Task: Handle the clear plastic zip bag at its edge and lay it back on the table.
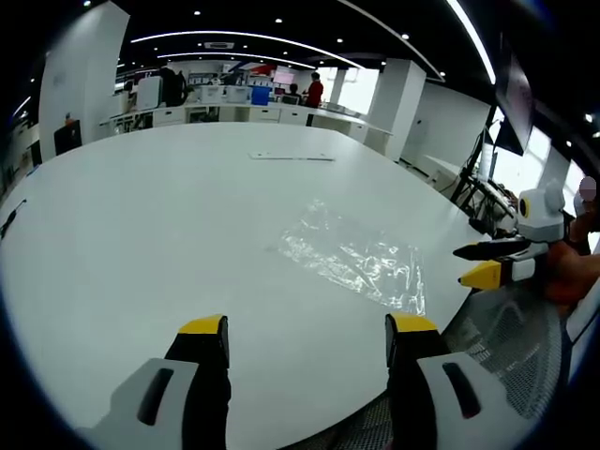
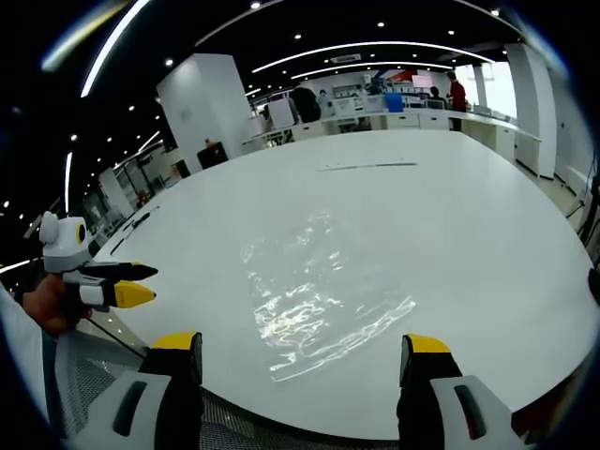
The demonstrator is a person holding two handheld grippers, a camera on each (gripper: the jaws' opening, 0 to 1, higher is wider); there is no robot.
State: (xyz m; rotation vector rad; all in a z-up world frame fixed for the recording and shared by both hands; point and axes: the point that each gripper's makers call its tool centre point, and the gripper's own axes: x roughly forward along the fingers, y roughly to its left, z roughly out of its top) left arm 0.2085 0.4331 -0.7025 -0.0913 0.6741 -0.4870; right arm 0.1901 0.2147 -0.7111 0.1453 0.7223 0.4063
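The clear plastic zip bag (image 1: 352,253) lies flat and crinkled on the white round table (image 1: 141,216), near its front edge. My left gripper (image 1: 308,325) stands open over the table edge, short of the bag and a little to its left, holding nothing. In the right gripper view the bag (image 2: 314,300) lies just beyond my right gripper (image 2: 301,342), which is open and empty. The right gripper (image 1: 466,265) enters the left gripper view beside the bag's right end. The left gripper (image 2: 145,283) enters the right gripper view at the left, apart from the bag.
A thin white strip (image 1: 291,157) lies across the far side of the table (image 2: 487,225). A mesh chair (image 1: 506,347) stands below the table edge between the grippers. A small dark object (image 1: 9,220) sits at the far left rim. People and counters stand far behind.
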